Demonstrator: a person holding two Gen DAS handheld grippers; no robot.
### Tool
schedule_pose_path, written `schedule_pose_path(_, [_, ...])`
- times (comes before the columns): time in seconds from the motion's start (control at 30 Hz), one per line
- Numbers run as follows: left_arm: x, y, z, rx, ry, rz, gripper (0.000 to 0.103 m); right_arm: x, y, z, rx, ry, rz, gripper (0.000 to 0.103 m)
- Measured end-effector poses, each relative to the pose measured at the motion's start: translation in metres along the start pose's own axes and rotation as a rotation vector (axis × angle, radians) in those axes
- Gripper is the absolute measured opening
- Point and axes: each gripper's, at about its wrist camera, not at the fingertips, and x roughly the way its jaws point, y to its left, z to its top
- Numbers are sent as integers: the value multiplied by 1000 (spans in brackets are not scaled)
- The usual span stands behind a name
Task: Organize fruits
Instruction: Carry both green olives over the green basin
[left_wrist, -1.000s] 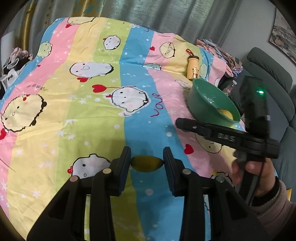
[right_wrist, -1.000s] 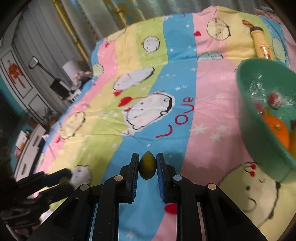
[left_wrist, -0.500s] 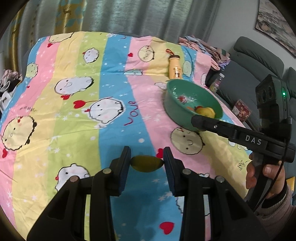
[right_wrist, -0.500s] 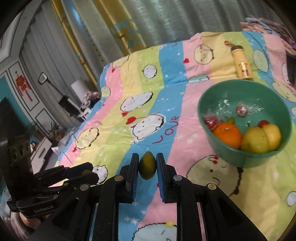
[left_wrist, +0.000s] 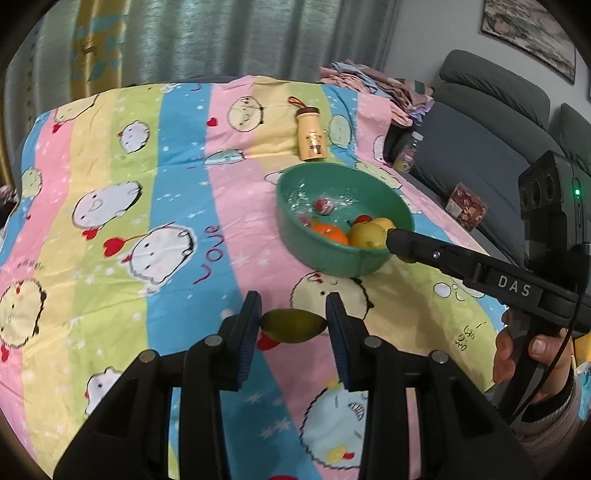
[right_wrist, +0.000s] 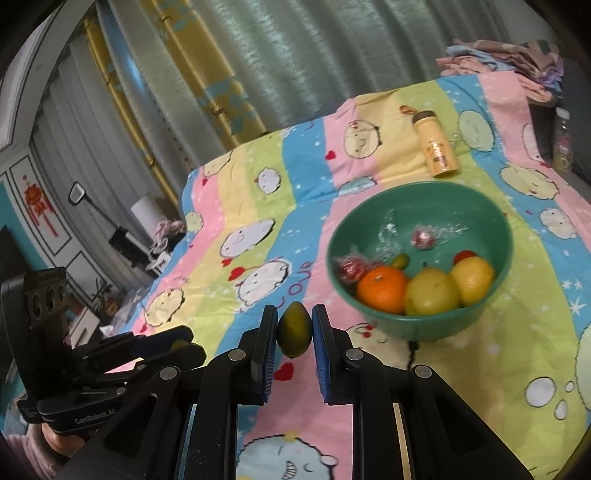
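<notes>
My left gripper (left_wrist: 293, 325) is shut on a small green-yellow mango (left_wrist: 293, 326), held lengthwise above the striped cartoon bedsheet (left_wrist: 147, 206). My right gripper (right_wrist: 294, 328) is shut on another small green-yellow mango (right_wrist: 294, 329), held upright. A green bowl (left_wrist: 332, 258) sits ahead to the right; in the right wrist view the bowl (right_wrist: 480, 218) holds an orange (right_wrist: 382, 288), two yellow fruits (right_wrist: 434, 297), a small red fruit and wrapped sweets. In the left wrist view the right gripper (left_wrist: 397, 242) reaches to the bowl's near rim. The left gripper (right_wrist: 177, 345) shows low left in the right wrist view.
A beige bottle (left_wrist: 312, 134) lies on the sheet beyond the bowl. A grey sofa (left_wrist: 491, 125) with folded clothes (left_wrist: 373, 88) stands to the right. A small patterned box (left_wrist: 464, 206) sits by the sheet's right edge. Curtains hang behind the bed.
Both grippers, each still holding its mango, have risen and moved toward the green bowl. The bowl now sits nearer and more fully in both views.
</notes>
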Motion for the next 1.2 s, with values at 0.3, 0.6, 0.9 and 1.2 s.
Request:
schedule_pose_path(0.3, [31,-30,30,72,9,-23,36,-12,-33,14,42,-51,-38,21])
schedule_pose_path(0.6, [73,-56,57,132,33,-30,36,-15,-61,28,61,-78,-79,21])
schedule_pose_path(0.9, [116,-61,71,151,88,-9,36,3,-81,39,60,-53,-106,21])
schedule_pose_path(1.2, [146,-54,71,141,149,-1,36,29,-92,45,47,12,-142,21])
